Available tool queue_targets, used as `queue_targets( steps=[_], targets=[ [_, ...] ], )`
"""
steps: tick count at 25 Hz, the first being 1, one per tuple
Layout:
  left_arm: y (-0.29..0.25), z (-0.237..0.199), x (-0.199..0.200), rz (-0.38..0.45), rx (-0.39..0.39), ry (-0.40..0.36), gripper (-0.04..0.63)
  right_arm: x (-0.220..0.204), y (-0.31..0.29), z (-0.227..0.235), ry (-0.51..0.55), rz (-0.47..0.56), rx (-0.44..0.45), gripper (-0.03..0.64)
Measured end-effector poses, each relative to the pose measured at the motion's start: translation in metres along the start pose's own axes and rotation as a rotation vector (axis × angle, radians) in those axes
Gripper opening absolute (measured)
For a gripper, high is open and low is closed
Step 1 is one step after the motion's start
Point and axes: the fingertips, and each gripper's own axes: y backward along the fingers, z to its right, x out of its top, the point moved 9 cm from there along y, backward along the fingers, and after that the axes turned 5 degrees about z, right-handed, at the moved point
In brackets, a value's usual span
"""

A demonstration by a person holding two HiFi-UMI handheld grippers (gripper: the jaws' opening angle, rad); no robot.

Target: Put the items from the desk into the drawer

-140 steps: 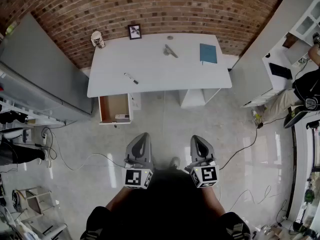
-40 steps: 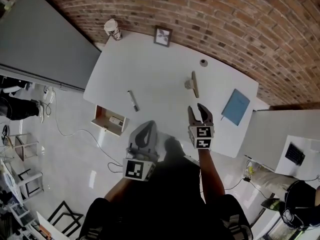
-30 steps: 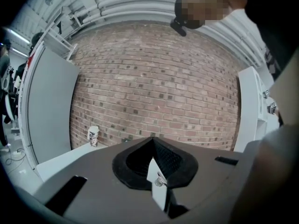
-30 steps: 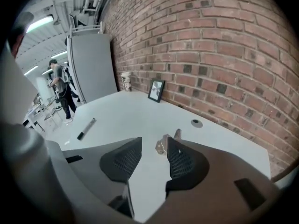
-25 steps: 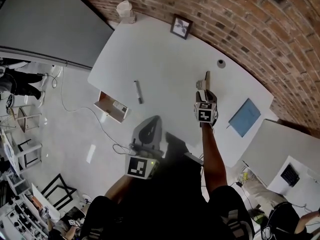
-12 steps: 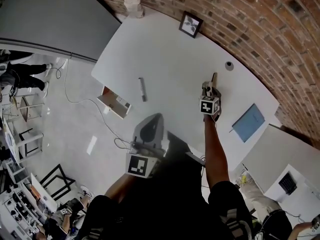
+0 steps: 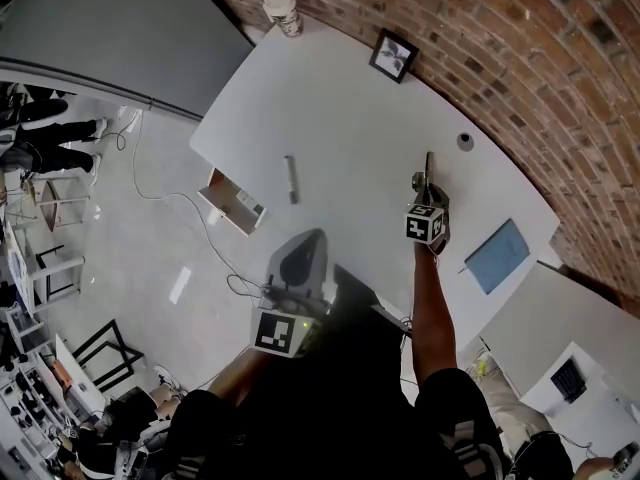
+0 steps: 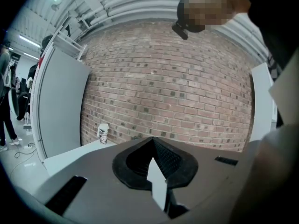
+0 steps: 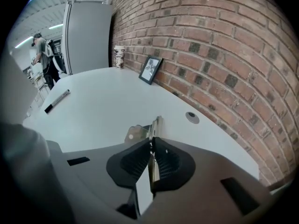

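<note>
A silver metal tool (image 9: 140,130) with a long bar and a flat plate lies on the white desk (image 7: 340,118) near the brick wall. My right gripper (image 7: 429,194) (image 9: 150,146) has just been closing and is now shut on the near end of the tool (image 7: 428,168). A black marker (image 7: 291,179) (image 9: 57,100) lies toward the desk's left side, and a blue notebook (image 7: 497,256) lies at its right end. The drawer (image 7: 233,204) stands open below the desk's left edge. My left gripper (image 7: 304,248) (image 8: 153,143) is held off the desk near my body, shut and with nothing in it.
A framed picture (image 7: 393,55) (image 9: 151,69) leans on the brick wall and a paper cup (image 7: 283,12) (image 8: 103,133) stands at the desk's far left corner. A small round cap (image 7: 464,141) sits behind the tool. A grey partition (image 7: 110,38) flanks the desk; people stand further left.
My right gripper came down onto the metal tool and its jaws closed on it. The left gripper stayed where it was.
</note>
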Motion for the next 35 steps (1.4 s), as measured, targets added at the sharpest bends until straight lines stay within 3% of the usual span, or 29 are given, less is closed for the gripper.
queue_targets(
  steps=[9, 17, 23, 31, 35],
  targets=[
    [0.024, -0.010, 0.002, 0.013, 0.082, 0.012, -0.002, -0.001, 0.028, 0.002, -0.014, 0.037, 0.066, 0.008],
    [0.074, -0.047, 0.002, 0.043, 0.196, 0.035, -0.003, 0.026, 0.080, -0.032, -0.003, 0.131, 0.161, 0.006],
    [0.120, -0.093, 0.009, 0.091, 0.269, 0.040, -0.003, 0.058, 0.117, -0.096, 0.031, 0.191, 0.263, 0.006],
    [0.191, -0.164, 0.010, 0.147, 0.358, 0.074, -0.002, 0.108, 0.164, -0.217, 0.126, 0.277, 0.415, 0.006],
    [0.229, -0.195, 0.012, 0.160, 0.404, -0.011, -0.003, 0.124, 0.185, -0.280, 0.189, 0.307, 0.474, 0.006]
  ],
)
